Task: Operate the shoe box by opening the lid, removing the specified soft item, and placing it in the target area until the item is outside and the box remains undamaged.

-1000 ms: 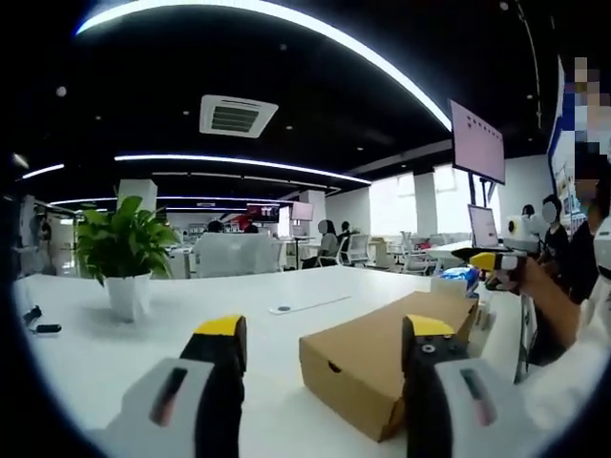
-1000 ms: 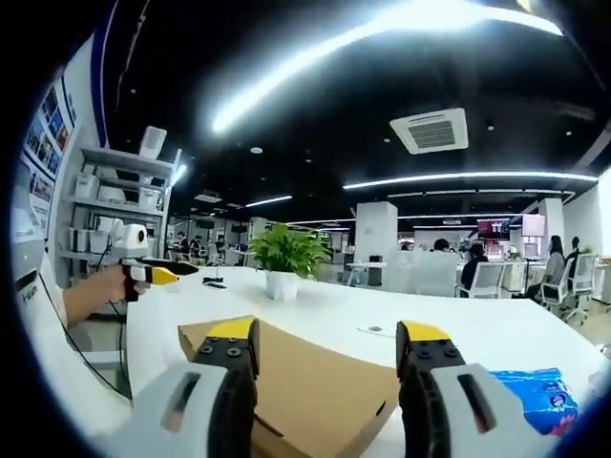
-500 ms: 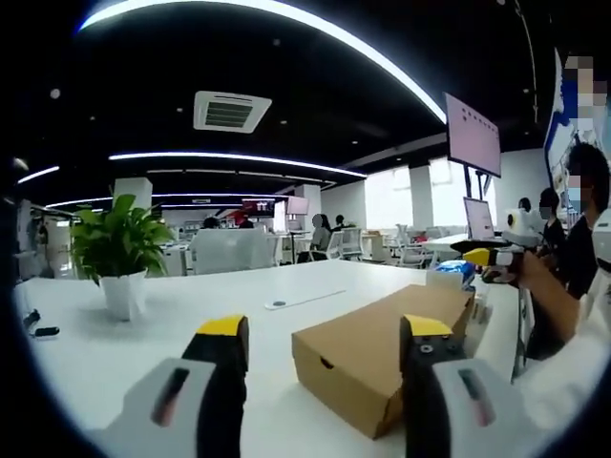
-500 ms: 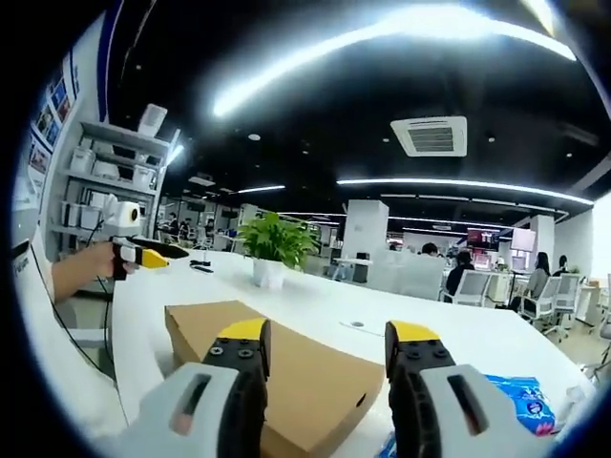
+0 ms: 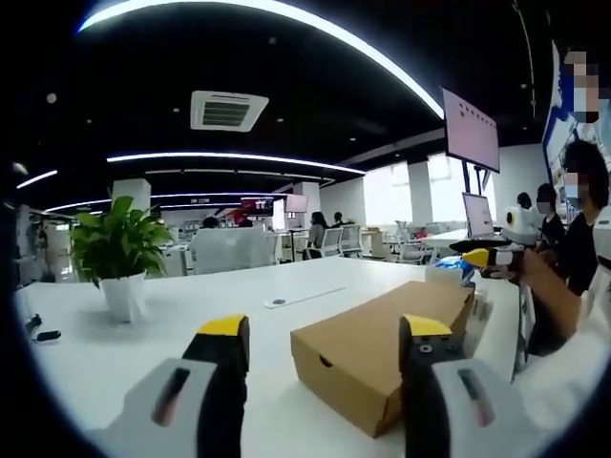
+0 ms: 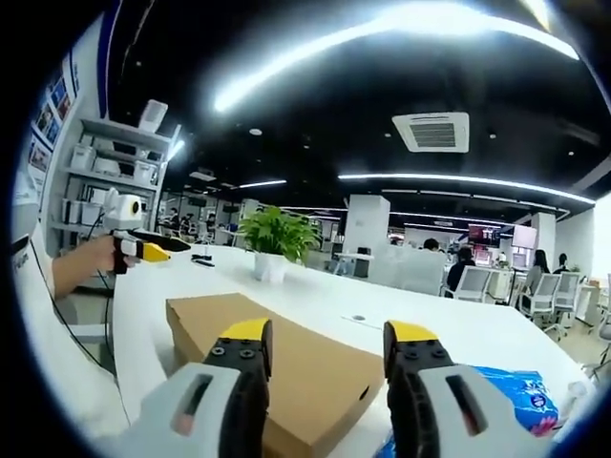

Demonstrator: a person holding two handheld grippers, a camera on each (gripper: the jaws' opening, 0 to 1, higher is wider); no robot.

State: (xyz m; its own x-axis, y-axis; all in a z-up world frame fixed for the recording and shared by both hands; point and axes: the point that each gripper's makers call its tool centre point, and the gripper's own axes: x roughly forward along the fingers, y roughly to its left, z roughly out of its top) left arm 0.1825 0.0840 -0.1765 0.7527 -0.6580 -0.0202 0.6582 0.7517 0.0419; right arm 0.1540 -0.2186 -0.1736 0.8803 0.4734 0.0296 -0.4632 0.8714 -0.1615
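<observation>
A brown cardboard shoe box (image 5: pixel 377 358) lies on the white table (image 5: pixel 143 353) with its lid down. My left gripper (image 5: pixel 323 329) is open above the table, its right jaw in front of the box's near corner. In the right gripper view the same box (image 6: pixel 286 358) stretches under my right gripper (image 6: pixel 325 334), which is open over the lid. A blue soft packet (image 6: pixel 511 415) lies on the table to the right of the box, also seen as the blue packet (image 5: pixel 458 274) behind the box. The right gripper (image 5: pixel 482 258) appears at the far right, the left gripper (image 6: pixel 153 250) at the left.
A potted plant (image 5: pixel 116 258) in a white pot stands at the table's left, the same plant (image 6: pixel 272 243) beyond the box. A small dark object (image 5: pixel 43 336) lies near the left edge. Shelves (image 6: pixel 105 191) line the wall. People sit at desks behind.
Both views have shifted slightly with the hands. The right gripper's jaws stand a little closer together than a second ago. The box has not moved.
</observation>
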